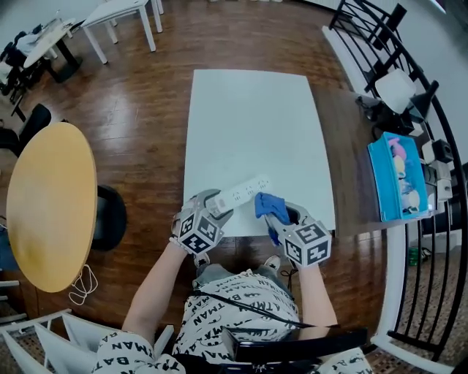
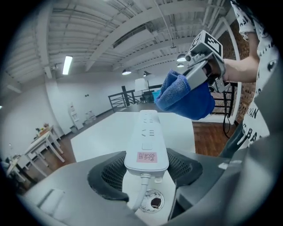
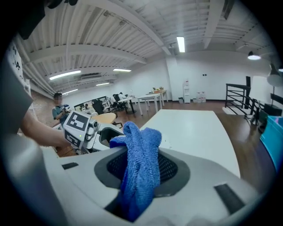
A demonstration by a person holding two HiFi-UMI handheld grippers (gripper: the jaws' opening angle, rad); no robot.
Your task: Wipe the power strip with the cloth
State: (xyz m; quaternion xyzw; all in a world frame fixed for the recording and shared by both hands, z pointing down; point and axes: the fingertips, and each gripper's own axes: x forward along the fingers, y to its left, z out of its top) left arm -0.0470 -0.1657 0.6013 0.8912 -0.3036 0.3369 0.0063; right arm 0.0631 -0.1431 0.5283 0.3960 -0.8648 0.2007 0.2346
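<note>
A white power strip is raised over the near edge of the white table. My left gripper is shut on its cord end. In the left gripper view the power strip runs away from me between the two pads, with a pink label near the cord. Bunched in the jaws of my right gripper is a blue cloth, just right of the strip's far end. That cloth hangs over the strip's far end, apart from it. In the right gripper view the cloth fills the jaws.
A round yellow table stands to my left. On the right, a teal tray holding small items lies on a brown ledge beside a black railing. White desks stand at the far left.
</note>
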